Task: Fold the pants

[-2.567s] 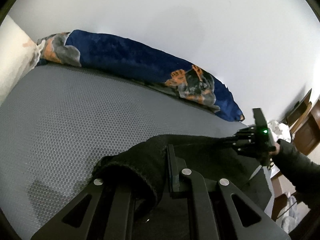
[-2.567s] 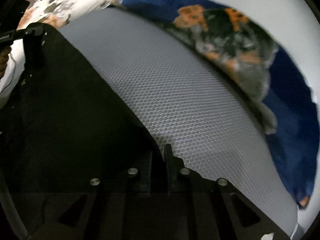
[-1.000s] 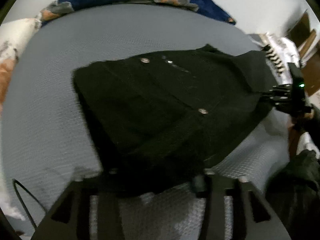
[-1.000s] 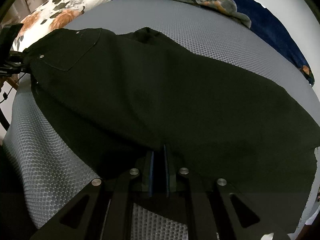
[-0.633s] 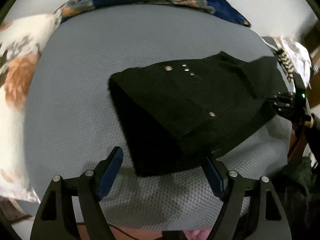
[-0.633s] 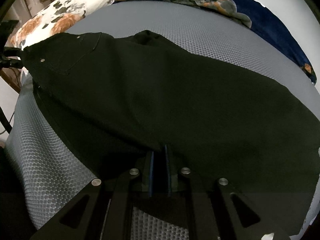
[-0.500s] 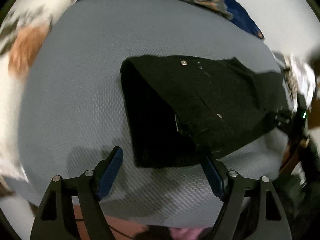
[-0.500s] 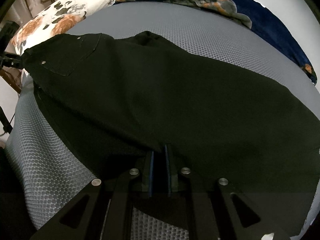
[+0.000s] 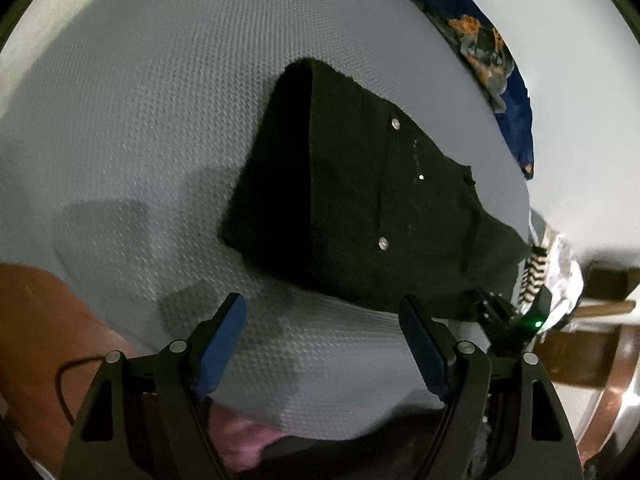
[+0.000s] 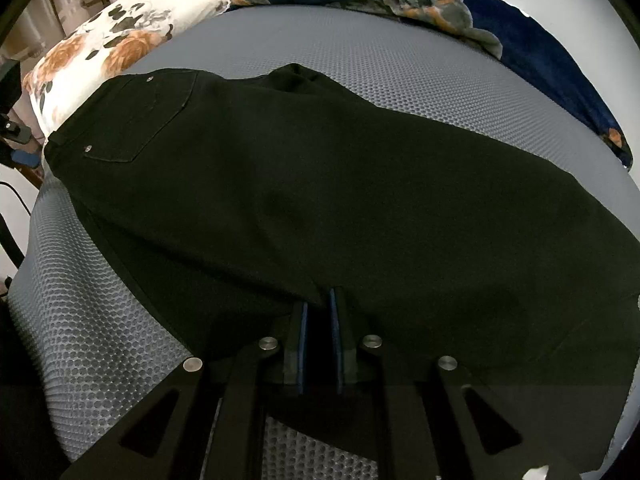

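One pair of black pants (image 10: pixel 320 200) lies spread on the bed (image 10: pixel 400 80), folded lengthwise so one leg covers the other. The cloth is a matte, heavy denim-like weave; a back pocket (image 10: pixel 148 120) with two metal rivets faces up near the waist end. The bed surface is a grey mesh mat with a honeycomb texture.

The right hand-held gripper (image 10: pixel 318 312) has its two blue-lined pads pressed together on the near edge of the pants, pinching the fabric around mid-leg.

The left hand-held gripper (image 9: pixel 322 320) stands spread wide, blue pads apart, with only the grey mat between them; it hovers just short of the waist end of the pants (image 9: pixel 360 200) and touches nothing.

The left wrist view alone shows the other gripper from outside, a green light glowing on its body (image 9: pixel 536 324), and striped fabric (image 9: pixel 534 272) beyond the bed edge. The right wrist view alone shows one floral pillow (image 10: pixel 112 40), white with orange blooms. Both views show one dark blue blanket (image 10: pixel 500 40) with orange and grey print bunched along the far side, against a white wall (image 9: pixel 580 80).
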`<action>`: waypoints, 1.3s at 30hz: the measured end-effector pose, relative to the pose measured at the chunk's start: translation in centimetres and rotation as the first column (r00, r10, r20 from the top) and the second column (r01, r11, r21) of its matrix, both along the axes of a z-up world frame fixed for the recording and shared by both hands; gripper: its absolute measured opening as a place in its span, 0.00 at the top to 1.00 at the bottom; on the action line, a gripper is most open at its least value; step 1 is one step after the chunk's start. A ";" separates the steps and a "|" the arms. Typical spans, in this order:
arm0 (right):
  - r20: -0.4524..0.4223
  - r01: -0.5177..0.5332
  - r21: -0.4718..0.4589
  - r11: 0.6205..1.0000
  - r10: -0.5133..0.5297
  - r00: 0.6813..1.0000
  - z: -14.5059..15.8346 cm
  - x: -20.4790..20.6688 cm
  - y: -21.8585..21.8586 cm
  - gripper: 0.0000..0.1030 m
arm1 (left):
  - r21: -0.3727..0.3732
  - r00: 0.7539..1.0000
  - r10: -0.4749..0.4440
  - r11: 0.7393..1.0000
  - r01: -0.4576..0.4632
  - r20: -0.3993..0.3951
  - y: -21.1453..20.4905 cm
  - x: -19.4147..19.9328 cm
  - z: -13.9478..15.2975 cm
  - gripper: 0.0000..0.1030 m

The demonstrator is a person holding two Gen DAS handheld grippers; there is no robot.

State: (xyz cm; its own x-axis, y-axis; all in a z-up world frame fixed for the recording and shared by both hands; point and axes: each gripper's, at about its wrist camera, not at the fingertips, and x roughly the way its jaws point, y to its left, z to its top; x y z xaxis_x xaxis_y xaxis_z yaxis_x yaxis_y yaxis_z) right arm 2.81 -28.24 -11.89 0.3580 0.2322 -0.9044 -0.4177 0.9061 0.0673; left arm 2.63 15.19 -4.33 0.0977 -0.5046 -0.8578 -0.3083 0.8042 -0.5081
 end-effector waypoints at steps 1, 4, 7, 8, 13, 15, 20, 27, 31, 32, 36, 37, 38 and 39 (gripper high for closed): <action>0.000 0.000 0.000 1.000 0.000 1.000 0.0 0.0 0.0 0.90 | -0.017 1.000 0.013 1.000 -0.013 -0.009 -0.4 -0.2 -0.3 0.24; 0.000 0.000 0.000 1.000 0.000 1.000 0.0 0.0 0.0 0.90 | -0.030 0.999 0.034 0.999 -0.035 -0.025 -1.9 -0.6 -1.5 0.27; 0.000 0.001 -0.001 1.000 -0.001 1.000 0.0 0.0 0.0 0.90 | -0.035 0.996 0.079 0.996 -0.080 -0.026 -1.9 -0.4 -2.6 0.44; 0.000 0.001 -0.003 1.000 -0.001 1.000 0.1 0.0 0.0 0.90 | -0.050 0.994 0.104 0.993 -0.105 -0.024 -1.8 -0.2 -2.9 0.52; -0.001 0.026 0.006 1.000 -0.026 1.000 0.3 0.1 -0.1 0.90 | -0.052 0.989 0.138 0.989 -0.136 0.045 -1.9 1.4 -2.9 0.82; 0.010 0.054 0.014 0.998 -0.054 0.998 0.9 0.1 -0.2 0.90 | -0.043 0.989 0.126 0.991 -0.123 0.075 -2.0 2.1 -2.6 0.84; 0.075 0.069 -0.009 0.998 -0.068 0.995 3.6 -0.9 0.7 0.90 | 0.008 0.974 0.037 0.999 -0.040 0.224 -2.5 4.2 0.6 0.85; 0.013 0.074 0.022 0.997 -0.074 0.997 2.3 -1.9 1.5 0.90 | 0.126 0.917 -0.162 0.984 0.124 0.364 -3.5 5.7 3.8 0.85; -0.030 0.074 0.018 0.997 -0.073 0.997 0.8 -2.2 2.0 0.90 | 0.209 0.959 -0.225 0.960 0.187 0.175 -3.5 4.8 -1.2 0.85; -0.036 0.072 0.018 0.997 -0.071 0.997 0.6 -2.1 2.0 0.90 | 0.203 0.967 -0.213 0.962 0.183 0.139 -3.1 4.7 -2.4 0.85; -0.029 0.063 0.021 0.998 -0.063 0.998 1.4 -2.0 2.0 0.90 | 0.154 0.977 -0.161 0.978 0.140 0.137 -2.2 4.6 -3.3 0.85; -0.026 0.061 0.027 0.998 -0.060 0.998 1.7 -2.0 2.0 0.90 | 0.168 0.973 -0.171 0.975 0.145 0.153 -2.3 4.7 -2.9 0.85; -0.030 0.060 0.034 0.998 -0.059 0.998 1.7 -2.0 2.0 0.90 | 0.187 0.970 -0.185 0.970 0.155 0.158 -2.4 4.9 -2.7 0.85; -0.035 0.057 0.035 0.998 -0.056 0.998 1.6 -2.0 2.1 0.90 | 0.199 0.968 -0.194 0.967 0.161 0.157 -2.6 5.0 -2.7 0.85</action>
